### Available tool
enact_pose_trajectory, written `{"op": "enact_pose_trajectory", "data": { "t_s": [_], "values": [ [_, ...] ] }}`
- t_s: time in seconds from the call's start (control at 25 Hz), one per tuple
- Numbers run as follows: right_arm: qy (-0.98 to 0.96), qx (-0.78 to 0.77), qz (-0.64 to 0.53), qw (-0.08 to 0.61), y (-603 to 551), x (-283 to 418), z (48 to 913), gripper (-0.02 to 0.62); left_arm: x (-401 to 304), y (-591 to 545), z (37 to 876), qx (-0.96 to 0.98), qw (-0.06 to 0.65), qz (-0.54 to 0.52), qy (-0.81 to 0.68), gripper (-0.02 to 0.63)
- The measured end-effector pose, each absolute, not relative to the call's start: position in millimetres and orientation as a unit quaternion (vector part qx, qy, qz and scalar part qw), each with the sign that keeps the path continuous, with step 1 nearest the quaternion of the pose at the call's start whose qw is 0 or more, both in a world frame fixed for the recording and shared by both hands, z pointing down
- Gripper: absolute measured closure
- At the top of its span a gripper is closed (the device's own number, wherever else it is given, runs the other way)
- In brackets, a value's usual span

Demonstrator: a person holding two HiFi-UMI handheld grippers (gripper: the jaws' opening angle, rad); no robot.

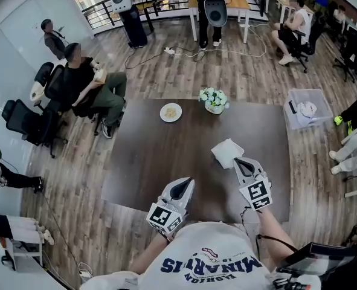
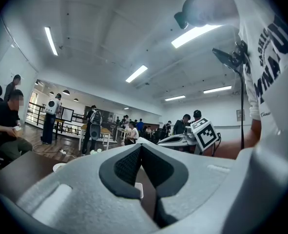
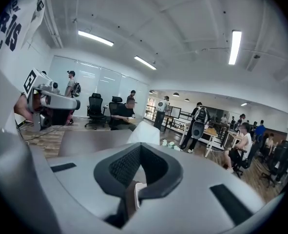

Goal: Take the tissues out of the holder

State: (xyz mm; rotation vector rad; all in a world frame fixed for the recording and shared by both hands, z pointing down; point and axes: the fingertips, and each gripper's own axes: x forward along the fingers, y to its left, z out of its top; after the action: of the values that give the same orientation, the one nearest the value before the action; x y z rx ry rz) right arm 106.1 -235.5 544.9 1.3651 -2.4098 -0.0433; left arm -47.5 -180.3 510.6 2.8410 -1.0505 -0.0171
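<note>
Pinching what looked like 1 corner of a white tissue, the right gripper hung low over the dark table. Its jaws were pressed fully together with the sheet's near edge at their tips — I took that for a grip, though the contact was too small to be sure of. The left gripper sat nearer the person's body, well apart from the tissue, jaws closed on nothing. To my eye the step in hand was carrying 1 pulled sheet clear. The next move would call for laying it on bare table and parting the jaws, then going for another. Which object was the holder I couldn't say: the only candidate was a pale, frilly flower-like cluster in a small pot at the table's far edge, near a round white plate with something beige on it. The tissue was thin, limp and softly creased, peaking like a tent in the right gripper view — it would likely tear under a hard tug. The table was matte, smooth, dark brown. The grippers were pale grey moulded shells with black ribbed pads, each bearing a cube of black-and-white square markers.
</note>
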Motion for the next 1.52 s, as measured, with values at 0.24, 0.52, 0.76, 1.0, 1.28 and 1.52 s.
{"op": "enact_pose_trajectory", "data": {
  "t_s": [0.24, 0.52, 0.76, 1.0, 1.28, 1.52],
  "values": [
    [-0.867, 0.445, 0.005, 0.222, -245, 73, 597, 0.591, -66, -174, 516, 0.928, 0.062, -0.004, -0.368, 0.601],
    [-0.874, 0.4, 0.035, 0.274, -250, 48, 662, 0.591, -88, -165, 520, 0.91, 0.068, 0.003, -0.409, 0.601],
    [-0.865, 0.377, 0.032, 0.331, -255, 31, 721, 0.591, -105, -160, 523, 0.899, 0.071, 0.011, -0.432, 0.601],
    [-0.855, 0.362, 0.051, 0.368, -269, 17, 792, 0.591, -121, -159, 529, 0.888, 0.076, 0.017, -0.453, 0.601],
    [-0.844, 0.359, 0.056, 0.395, -273, 12, 828, 0.591, -130, -155, 528, 0.881, 0.08, 0.026, -0.466, 0.601],
    [-0.845, 0.359, 0.057, 0.393, -274, 8, 829, 0.591, -121, -158, 526, 0.884, 0.081, 0.021, -0.46, 0.601]
  ]
}}
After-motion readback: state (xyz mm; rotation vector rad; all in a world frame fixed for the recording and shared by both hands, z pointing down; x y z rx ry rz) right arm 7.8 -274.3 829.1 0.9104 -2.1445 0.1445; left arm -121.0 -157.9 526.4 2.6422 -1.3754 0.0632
